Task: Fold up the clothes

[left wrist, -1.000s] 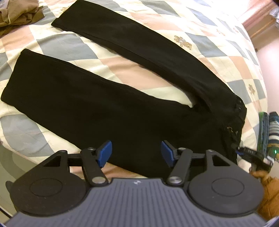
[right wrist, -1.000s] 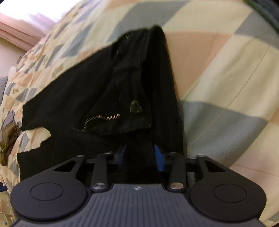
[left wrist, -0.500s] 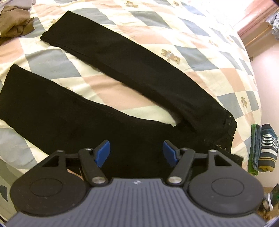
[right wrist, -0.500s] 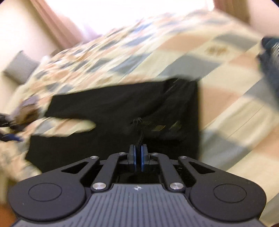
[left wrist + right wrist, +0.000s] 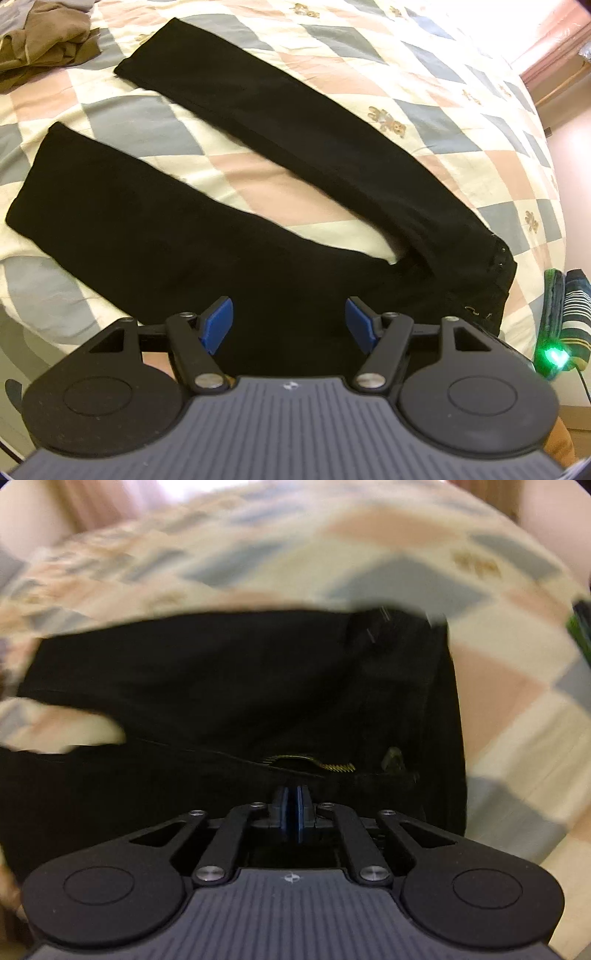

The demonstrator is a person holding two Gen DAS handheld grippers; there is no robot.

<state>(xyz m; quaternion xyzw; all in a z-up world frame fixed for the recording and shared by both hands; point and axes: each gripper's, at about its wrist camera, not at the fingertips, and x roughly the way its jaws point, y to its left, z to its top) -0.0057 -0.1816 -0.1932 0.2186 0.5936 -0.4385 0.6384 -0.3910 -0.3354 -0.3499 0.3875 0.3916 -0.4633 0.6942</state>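
Right wrist view blurred; whether cloth is pinched, cannot tell. Right gripper fingers pressed together just before the zipper. Black trousers flat on the bed, legs splayed. Left gripper fingers spread above the waist end, gripping nothing.

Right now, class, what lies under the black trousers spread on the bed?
Under the trousers lies a checked quilt of grey, pink and cream diamonds with small bear prints. It shows between the two legs and all round them. Whatever is directly beneath the fabric is covered.

Home bedroom: quilted bed, clothes pile, curtains.
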